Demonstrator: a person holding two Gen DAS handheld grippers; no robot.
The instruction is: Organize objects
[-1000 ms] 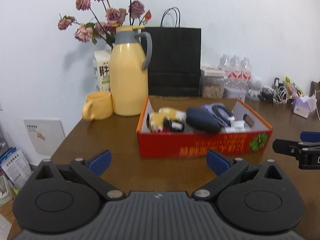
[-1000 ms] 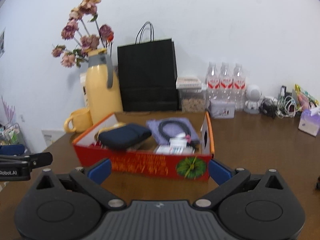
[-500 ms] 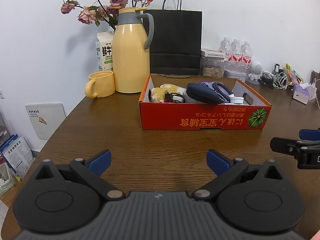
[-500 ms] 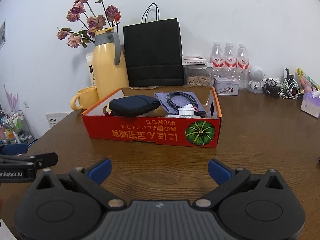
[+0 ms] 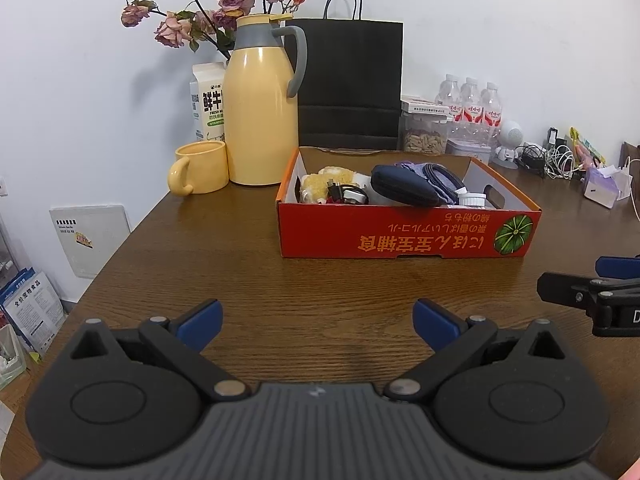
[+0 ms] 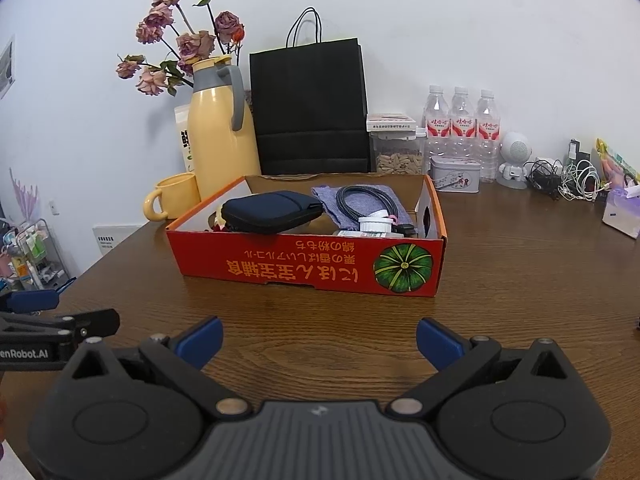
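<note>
On the brown wooden desk [image 6: 520, 272], toward its far edge, sits a shallow red cardboard box [image 6: 304, 268] printed with a green pumpkin, and the loose things all appear to lie inside it already. Behind the box, along the wall edge, stand a black paper bag [image 6: 310, 108], a yellow jug [image 6: 218, 136] with dried roses, a yellow mug [image 6: 176, 196] and three water bottles [image 6: 460, 128]. Inside the box, a dark blue pouch [image 6: 272, 212] rests at the middle, a black cable [image 6: 366, 200] lies coiled on a purple cloth [image 6: 332, 196] to its right, and a small white-capped jar [image 6: 376, 224] sits at the near right corner. The bare near half of the desk holds nothing to collect, so the tidying looks finished or nearly so. The left gripper [image 5: 318, 318] and right gripper [image 6: 318, 338] hover above the near edge, both spread wide and empty.
</note>
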